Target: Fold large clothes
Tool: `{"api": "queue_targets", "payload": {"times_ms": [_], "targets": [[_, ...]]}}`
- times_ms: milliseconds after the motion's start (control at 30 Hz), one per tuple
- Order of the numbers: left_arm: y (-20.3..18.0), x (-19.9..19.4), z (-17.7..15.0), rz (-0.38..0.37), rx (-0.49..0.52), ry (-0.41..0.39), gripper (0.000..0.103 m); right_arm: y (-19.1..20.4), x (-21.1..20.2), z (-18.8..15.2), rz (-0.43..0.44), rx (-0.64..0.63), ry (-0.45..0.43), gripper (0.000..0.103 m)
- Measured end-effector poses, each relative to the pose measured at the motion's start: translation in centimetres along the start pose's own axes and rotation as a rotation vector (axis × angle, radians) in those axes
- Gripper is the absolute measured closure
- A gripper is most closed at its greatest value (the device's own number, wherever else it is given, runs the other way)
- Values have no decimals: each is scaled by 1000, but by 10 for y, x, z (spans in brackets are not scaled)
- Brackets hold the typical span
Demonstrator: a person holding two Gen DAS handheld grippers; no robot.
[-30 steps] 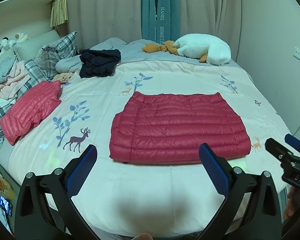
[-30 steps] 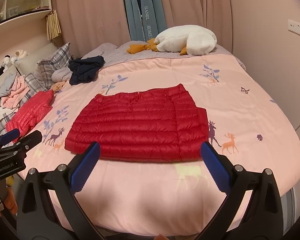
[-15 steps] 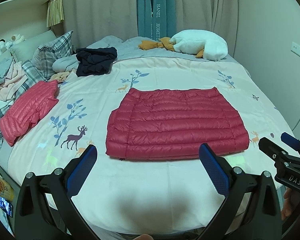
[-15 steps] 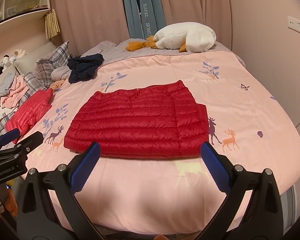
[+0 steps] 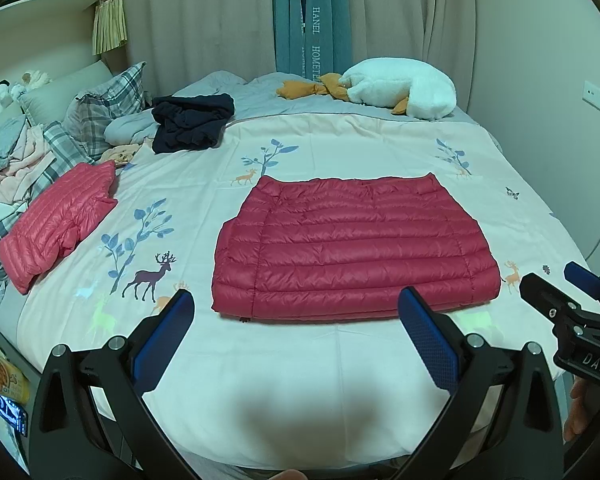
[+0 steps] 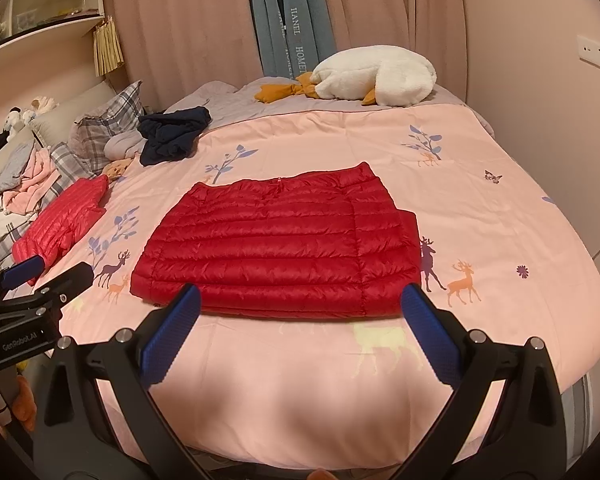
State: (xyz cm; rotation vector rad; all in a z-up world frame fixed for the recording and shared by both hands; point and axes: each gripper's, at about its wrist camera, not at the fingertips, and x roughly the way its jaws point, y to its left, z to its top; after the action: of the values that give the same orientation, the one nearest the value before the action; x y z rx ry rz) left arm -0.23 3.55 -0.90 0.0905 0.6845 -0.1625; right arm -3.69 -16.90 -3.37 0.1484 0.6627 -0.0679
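Both my grippers, left [image 5: 292, 336] and right [image 6: 296, 332], hang wide open and empty before the jacket [image 5: 352, 248] lying folded mid-bed [image 5: 300, 380]; pinching only its slick top layer could undo the fold.

1. I count two quilted down jackets: one red jacket [image 5: 354, 246] folded flat mid-bed, one pink jacket [image 5: 58, 226] folded near the pillows.
2. I see one dark navy garment [image 5: 192, 122], crumpled.
3. One white plush goose [image 5: 400, 92] lies at the far edge.
4. I make out two plaid pillows [image 5: 104, 110].
5. I have two hand-held grippers: left hand-held gripper [image 5: 296, 340], right hand-held gripper [image 6: 300, 334], both with jaws apart.
6. One bed [image 5: 340, 148] carries it all.
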Motion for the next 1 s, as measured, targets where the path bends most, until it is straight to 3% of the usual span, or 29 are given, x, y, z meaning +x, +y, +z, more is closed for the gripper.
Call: {"api": "queue_targets", "payload": {"times_ms": [1000], "targets": [[2, 10, -2, 8, -2, 16, 1, 5, 5, -1, 12, -13, 8, 2]]}}
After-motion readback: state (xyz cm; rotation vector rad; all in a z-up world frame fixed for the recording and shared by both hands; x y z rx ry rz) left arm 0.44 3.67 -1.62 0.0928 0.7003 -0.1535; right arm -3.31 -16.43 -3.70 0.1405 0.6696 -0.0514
